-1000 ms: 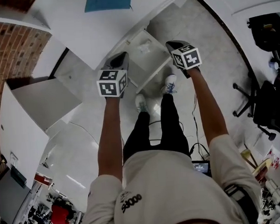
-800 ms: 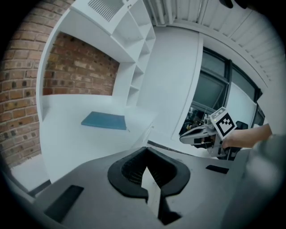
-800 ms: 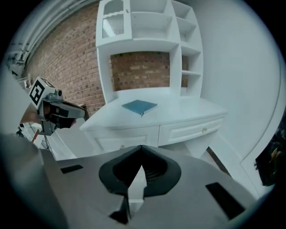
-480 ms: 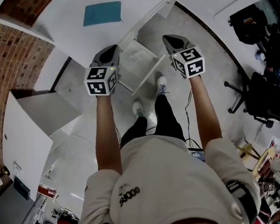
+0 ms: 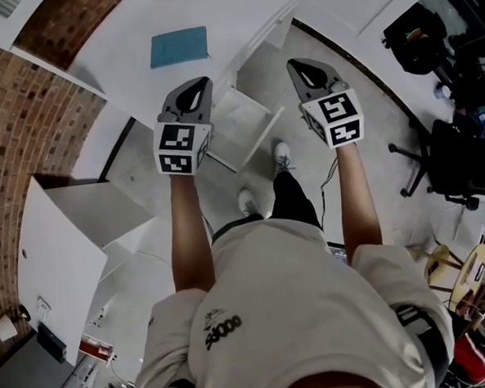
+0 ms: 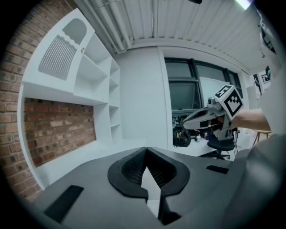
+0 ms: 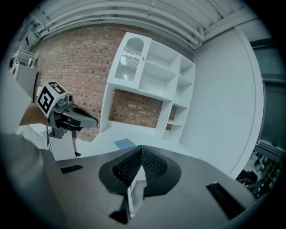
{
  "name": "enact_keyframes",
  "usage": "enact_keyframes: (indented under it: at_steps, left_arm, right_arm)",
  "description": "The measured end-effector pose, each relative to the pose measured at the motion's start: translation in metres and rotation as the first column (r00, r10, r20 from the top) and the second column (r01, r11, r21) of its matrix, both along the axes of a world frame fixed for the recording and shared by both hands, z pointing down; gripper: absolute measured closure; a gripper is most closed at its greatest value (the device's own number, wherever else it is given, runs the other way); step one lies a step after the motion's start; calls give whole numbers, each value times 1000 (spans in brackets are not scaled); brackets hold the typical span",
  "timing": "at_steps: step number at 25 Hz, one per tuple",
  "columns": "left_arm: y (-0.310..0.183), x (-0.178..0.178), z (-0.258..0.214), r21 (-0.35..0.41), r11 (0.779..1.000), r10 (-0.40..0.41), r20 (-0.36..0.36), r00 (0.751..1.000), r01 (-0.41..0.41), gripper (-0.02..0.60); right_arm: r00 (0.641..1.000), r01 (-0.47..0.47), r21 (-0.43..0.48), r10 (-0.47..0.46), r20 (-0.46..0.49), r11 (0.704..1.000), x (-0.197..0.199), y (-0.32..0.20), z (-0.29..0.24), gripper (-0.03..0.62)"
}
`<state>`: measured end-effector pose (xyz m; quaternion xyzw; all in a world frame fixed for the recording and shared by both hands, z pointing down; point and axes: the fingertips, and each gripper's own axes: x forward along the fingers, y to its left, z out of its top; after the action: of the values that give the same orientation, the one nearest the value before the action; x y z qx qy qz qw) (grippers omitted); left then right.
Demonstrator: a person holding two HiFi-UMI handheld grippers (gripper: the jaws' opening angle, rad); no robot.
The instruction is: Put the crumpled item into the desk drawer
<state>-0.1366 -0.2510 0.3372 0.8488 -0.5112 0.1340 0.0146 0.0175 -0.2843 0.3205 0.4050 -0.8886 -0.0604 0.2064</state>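
Holding both grippers over the open drawer (image 5: 246, 119) of the white desk (image 5: 240, 25), we see nothing between them and it. Our left gripper (image 6: 145, 150) is clenched on nothing, jaws meeting at the tips. Our right gripper (image 7: 141, 148) is likewise closed and empty. A blue sheet (image 5: 179, 47) lies flat on the desk top. A brick wall (image 5: 25, 120) runs at the left, a black office chair (image 5: 442, 169) stands well apart at the right, and our 2 white shoes (image 5: 282, 155) show near the drawer front. Dark print (image 5: 222, 332) on our shirt is too blurred to read. We cannot make out the crumpled item inside the drawer.
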Motion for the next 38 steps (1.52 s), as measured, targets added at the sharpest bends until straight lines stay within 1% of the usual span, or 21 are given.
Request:
enact_keyframes:
  at_steps: [3,6,8,10,14,18,21,26,35,38]
  left_arm:
    - [5,-1,-23,50,999,13,18,1000,-14,568]
    - [12,-2,-43,92,996,18,29,999,-20,568]
    - [17,-3,-53,119,993,15,64,998,-23,568]
    - [24,-3,-63,143,989,13,94,995,-26,568]
    - [32,-4,-85,183,983,5,107,994,-25,568]
    - [36,-11,-110,243,970,-25,153,988,-13,568]
    - [41,-13,-126,275,961,-35,158,987,-9,568]
    - [47,-10,-133,288,957,-48,209,977,-15,568]
    - [55,1,-133,294,955,-24,208,978,-40,568]
    - [55,4,-130,288,957,-25,226,974,-42,568]
  right_arm:
    - [1000,-16,48,16,-12,999,6,8,-23,588]
    - [1000,-26,80,26,-3,996,12,17,-44,588]
    - [1000,-24,106,24,2,994,13,21,-58,589]
    - [1000,-13,132,11,9,991,11,26,-72,589]
    - [999,22,175,-27,26,984,5,37,-97,589]
    - [997,74,213,-74,-6,974,-6,44,-112,588]
    - [995,102,235,-103,-9,967,-11,51,-123,588]
    - [990,134,245,-139,1,960,-11,63,-133,588]
    - [993,118,236,-121,-4,965,1,68,-127,588]
    - [994,111,231,-112,-11,967,6,68,-125,588]
